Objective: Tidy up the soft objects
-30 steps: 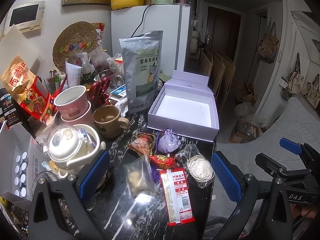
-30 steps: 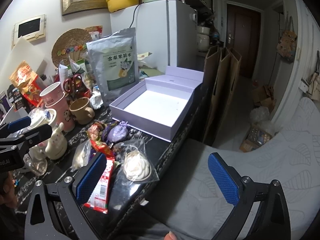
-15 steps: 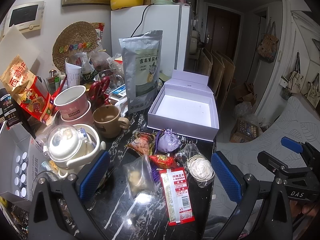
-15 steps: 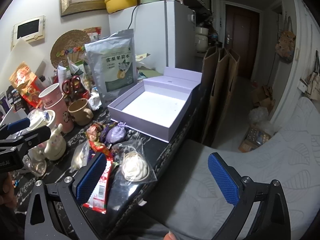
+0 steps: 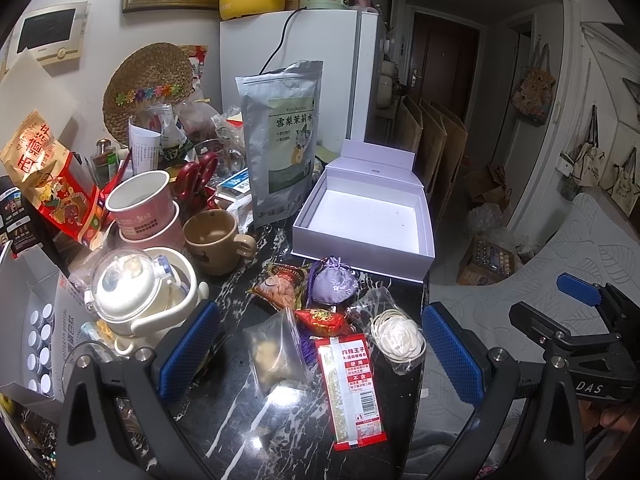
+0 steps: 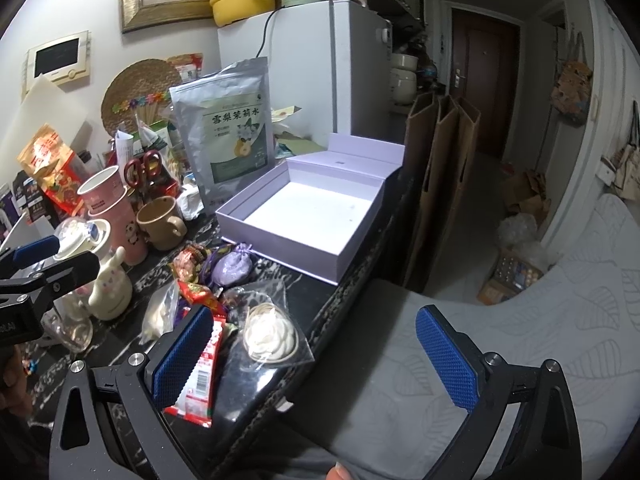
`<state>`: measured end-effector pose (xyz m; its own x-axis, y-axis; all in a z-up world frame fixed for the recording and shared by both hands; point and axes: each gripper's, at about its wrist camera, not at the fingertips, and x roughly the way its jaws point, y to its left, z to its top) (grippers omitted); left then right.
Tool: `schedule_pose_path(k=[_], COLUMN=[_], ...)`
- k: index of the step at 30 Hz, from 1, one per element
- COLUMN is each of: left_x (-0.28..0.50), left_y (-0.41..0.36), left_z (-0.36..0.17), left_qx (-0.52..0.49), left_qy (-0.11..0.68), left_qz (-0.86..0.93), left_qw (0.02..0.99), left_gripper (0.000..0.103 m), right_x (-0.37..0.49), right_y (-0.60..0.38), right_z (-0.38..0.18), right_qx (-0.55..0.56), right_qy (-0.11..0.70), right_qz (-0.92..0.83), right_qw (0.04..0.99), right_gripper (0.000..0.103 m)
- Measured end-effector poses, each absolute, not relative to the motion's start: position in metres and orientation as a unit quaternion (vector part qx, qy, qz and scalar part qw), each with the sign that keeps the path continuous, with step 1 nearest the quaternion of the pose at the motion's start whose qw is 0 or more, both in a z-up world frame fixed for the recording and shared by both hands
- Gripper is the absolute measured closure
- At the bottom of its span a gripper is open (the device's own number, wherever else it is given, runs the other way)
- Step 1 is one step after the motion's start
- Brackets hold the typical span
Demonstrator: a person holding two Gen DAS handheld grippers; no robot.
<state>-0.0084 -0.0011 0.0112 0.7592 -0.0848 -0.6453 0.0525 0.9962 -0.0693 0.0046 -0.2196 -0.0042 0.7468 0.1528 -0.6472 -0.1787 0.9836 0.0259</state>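
Note:
An open lavender box [image 5: 362,216] [image 6: 308,208] sits empty on the black marble counter. In front of it lie small soft items: a purple sachet [image 5: 333,286] [image 6: 233,266], a bagged white rose [image 5: 396,338] [image 6: 271,336], a clear zip bag [image 5: 276,350] [image 6: 160,314], a red candy packet [image 5: 322,317] and a long red snack packet [image 5: 352,386] [image 6: 202,372]. My left gripper [image 5: 320,354] stands open just short of these items, holding nothing. My right gripper [image 6: 316,356] is open at the counter's edge, its left finger beside the red packet.
Cups [image 5: 138,208], a brown mug [image 5: 214,236], a white teapot [image 5: 136,292] and a grey standing pouch [image 5: 282,140] crowd the counter's left and back. A white fridge [image 5: 312,72] stands behind. A grey patterned sofa [image 6: 540,340] lies to the right, off the counter.
The right gripper has drifted slightly left and closer to the counter. The left gripper has hardly moved. Both stay open.

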Motion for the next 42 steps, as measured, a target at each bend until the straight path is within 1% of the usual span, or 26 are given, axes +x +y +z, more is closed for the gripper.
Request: schedule_pose_path(k=[12,21,34,42], left_x=[-0.004,-0.001,0.002,0.01], left_y=[-0.006,-0.016,-0.025,-0.037], left_z=[0.004,-0.007,-0.05,-0.085], left_qx=[-0.024,-0.025,-0.031,-0.026], left_qy=[0.354,0.362,0.39,0.421], left_qz=[-0.044,-0.053,-0.042,-0.04], left_qw=[0.934,0.93,0.919,0.906], left_gripper=[0.0,0.0,0.0,0.0], right_x=[0.007,0.015,0.029,0.043], right_y=[-0.22,-0.23,-0.231,-0.233], right_z=[-0.013,-0.029,-0.062,-0.086], right_qx=[-0.017,0.004,-0.014,-0.021], right_qy=[0.346,0.363,0.376,0.395], right_qz=[0.101,0.125,0.152,0.166], right_qw=[0.933,0.924,0.914,0.904], right_gripper=[0.0,0.0,0.0,0.0])
